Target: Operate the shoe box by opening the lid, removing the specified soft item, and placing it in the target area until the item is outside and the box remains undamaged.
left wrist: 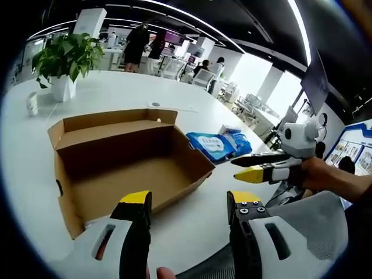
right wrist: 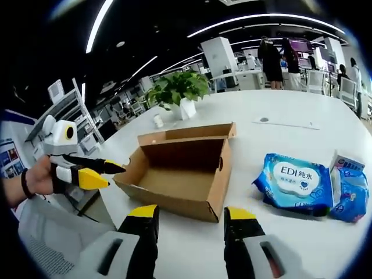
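Beside the open, empty shoe box (right wrist: 185, 168), a soft, light wet-wipes pack (right wrist: 293, 181) lies graspable by its edge, both tools (right wrist: 190, 218) (left wrist: 189, 200) parted, empty.

white hand-held gripper (left wrist: 189, 200), yellow tips, black wristband (right wrist: 24, 183)

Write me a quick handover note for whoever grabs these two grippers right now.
Left gripper: open, holding nothing, near the box's corner.
Right gripper: open, empty, in front of the box.
Shoe box: on the white table, lid open, inside looks empty, no visible damage.
Wet wipes pack: out on the table beside the box, next to a smaller blue packet.
Left: seemingly nothing, unless the target area lies elsewhere.
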`<state>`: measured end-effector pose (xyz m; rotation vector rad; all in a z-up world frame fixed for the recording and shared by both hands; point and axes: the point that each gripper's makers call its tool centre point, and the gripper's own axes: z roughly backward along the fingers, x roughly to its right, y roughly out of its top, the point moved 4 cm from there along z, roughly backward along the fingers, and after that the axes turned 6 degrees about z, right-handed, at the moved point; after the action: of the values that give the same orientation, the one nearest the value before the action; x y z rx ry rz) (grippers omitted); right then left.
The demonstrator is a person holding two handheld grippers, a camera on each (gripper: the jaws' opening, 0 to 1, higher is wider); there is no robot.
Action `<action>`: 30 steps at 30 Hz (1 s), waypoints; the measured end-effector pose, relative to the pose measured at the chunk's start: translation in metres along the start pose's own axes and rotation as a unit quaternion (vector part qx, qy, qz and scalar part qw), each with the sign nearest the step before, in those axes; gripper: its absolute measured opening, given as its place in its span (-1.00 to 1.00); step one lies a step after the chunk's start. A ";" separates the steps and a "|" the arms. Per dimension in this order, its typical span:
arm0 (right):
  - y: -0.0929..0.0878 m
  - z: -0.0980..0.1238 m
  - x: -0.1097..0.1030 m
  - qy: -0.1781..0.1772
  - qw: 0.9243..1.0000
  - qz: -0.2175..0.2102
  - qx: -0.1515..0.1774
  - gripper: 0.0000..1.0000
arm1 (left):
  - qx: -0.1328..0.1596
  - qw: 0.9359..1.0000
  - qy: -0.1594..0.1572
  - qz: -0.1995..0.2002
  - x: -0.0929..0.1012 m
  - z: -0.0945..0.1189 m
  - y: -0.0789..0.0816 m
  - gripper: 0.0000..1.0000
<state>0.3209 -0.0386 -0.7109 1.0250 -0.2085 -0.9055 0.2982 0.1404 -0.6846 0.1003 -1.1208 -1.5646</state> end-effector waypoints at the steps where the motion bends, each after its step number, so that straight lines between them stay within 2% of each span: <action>1: 0.000 0.000 -0.002 0.000 1.000 0.002 -0.001 -0.16 | 0.000 1.000 0.001 0.002 0.000 0.000 0.000 0.06; 6: 0.003 0.005 -0.011 -0.005 1.000 0.008 0.022 -0.16 | 0.000 1.000 0.001 0.003 0.000 0.001 -0.001 0.05; 9: -0.002 0.004 -0.013 -0.004 1.000 0.020 0.013 -0.15 | -0.002 1.000 0.000 0.002 0.000 -0.001 -0.001 0.05; 18: -0.014 0.005 -0.023 -0.003 1.000 0.017 0.016 -0.11 | -0.002 1.000 0.000 0.005 0.002 0.000 -0.003 0.05; 30: -0.015 0.003 -0.033 0.001 0.999 0.030 0.014 -0.07 | -0.002 1.000 0.001 0.008 0.005 0.002 -0.004 0.05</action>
<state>0.2900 -0.0201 -0.7133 1.0407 -0.2491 -0.8496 0.2925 0.1371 -0.6843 0.0896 -1.1153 -1.5510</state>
